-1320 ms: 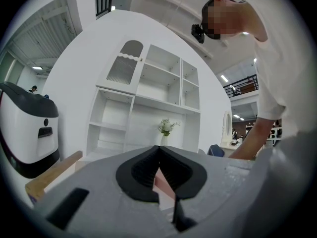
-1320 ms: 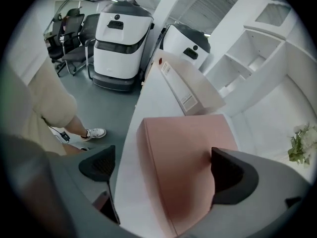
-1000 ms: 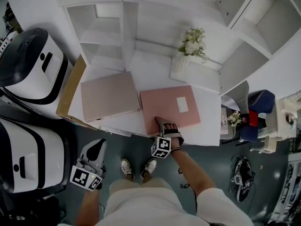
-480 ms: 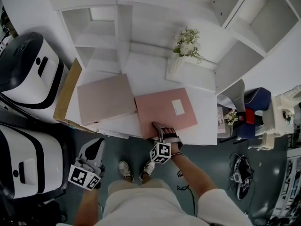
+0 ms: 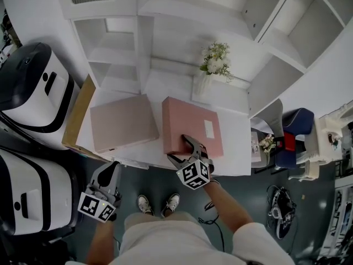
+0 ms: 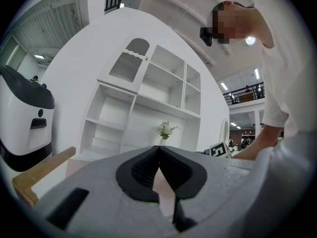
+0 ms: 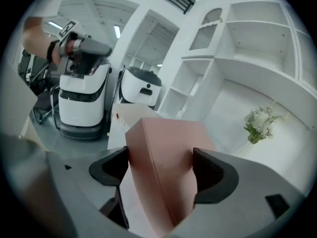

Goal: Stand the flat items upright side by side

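A pink flat box (image 5: 190, 123) with a white label is tilted up off the white table (image 5: 234, 156) by its near edge. My right gripper (image 5: 177, 148) grips that near edge, its jaws still closing. In the right gripper view both pads press the sides of the pink box (image 7: 166, 148), which fills the gap of the right gripper (image 7: 161, 165). A second, beige-pink box (image 5: 122, 122) lies flat to the left. Below the table edge, the left gripper (image 5: 113, 170) hangs apart from both boxes. Its pads meet with nothing between them in the left gripper view (image 6: 159, 155).
White open shelves (image 5: 121, 43) rise behind the table. A vase of white flowers (image 5: 212, 65) stands just beyond the pink box. A wooden board (image 5: 77, 115) leans at the table's left edge beside two white machines (image 5: 30, 81). A chair (image 5: 292, 131) stands to the right.
The pink box lay flat with the right gripper at its near edge; now the jaws have closed on it, and that edge is lifted and the box turned. The left gripper has stayed put.
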`<state>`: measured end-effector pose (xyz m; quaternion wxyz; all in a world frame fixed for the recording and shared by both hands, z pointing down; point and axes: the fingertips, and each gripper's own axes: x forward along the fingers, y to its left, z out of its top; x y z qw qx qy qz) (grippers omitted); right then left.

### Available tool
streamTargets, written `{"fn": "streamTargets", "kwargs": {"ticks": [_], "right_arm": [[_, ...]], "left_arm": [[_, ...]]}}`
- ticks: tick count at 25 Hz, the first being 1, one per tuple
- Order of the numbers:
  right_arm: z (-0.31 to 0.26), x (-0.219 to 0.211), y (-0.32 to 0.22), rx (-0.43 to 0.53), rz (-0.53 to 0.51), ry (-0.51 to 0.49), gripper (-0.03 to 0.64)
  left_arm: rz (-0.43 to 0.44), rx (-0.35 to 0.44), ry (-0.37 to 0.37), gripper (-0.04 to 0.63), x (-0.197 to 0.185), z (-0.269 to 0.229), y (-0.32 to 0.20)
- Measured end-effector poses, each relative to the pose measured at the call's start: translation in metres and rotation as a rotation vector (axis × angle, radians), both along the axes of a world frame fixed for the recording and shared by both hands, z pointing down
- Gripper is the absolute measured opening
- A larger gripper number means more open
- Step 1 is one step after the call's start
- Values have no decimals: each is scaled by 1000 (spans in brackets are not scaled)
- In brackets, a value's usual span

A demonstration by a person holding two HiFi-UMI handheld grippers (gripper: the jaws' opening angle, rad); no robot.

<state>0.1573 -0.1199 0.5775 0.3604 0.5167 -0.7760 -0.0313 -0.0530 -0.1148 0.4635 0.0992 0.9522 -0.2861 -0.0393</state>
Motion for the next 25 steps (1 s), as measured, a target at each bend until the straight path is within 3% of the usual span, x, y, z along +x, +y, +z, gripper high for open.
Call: {"fn": "streamTargets", "kwargs": {"ticks": [12, 25], "right_arm": [[-88, 16, -34, 177, 105, -342, 387], [-121, 20, -96, 245, 104, -470, 371]], "left_arm": [[-25, 13, 6, 12, 10, -9, -16], [-107, 11, -6, 12, 3, -10, -33]]}}
